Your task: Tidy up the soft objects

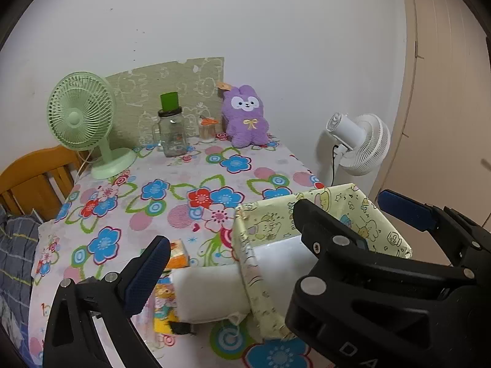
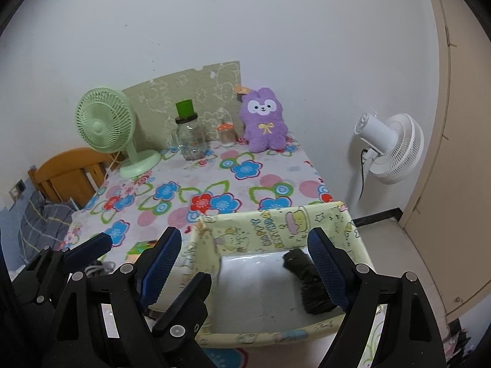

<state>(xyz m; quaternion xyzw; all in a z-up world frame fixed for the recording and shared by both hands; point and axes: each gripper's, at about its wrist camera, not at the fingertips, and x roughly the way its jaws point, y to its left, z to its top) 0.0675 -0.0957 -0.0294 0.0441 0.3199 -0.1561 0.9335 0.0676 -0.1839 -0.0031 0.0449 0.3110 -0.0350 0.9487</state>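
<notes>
On the flowered tablecloth point(image 2: 214, 184), the paper-lined box point(image 2: 270, 230) sat at the near right edge, its front wall hidden behind the right gripper point(image 2: 245, 266), whose fingers stood apart and empty. Inside lay a dark soft bundle point(image 2: 307, 282), half covered. Beside the box rested a white cushion point(image 1: 208, 294); the left gripper point(image 1: 267, 245) gaped, empty.

A fluffy purple bunny point(image 2: 264, 122) with a yellow bow sits up at the back of the table, against the wall. Near the front stands an open yellow box point(image 2: 270, 236) with cartoon pictures. A dark soft thing point(image 2: 302, 265) lies inside it, by the right wall.
</notes>
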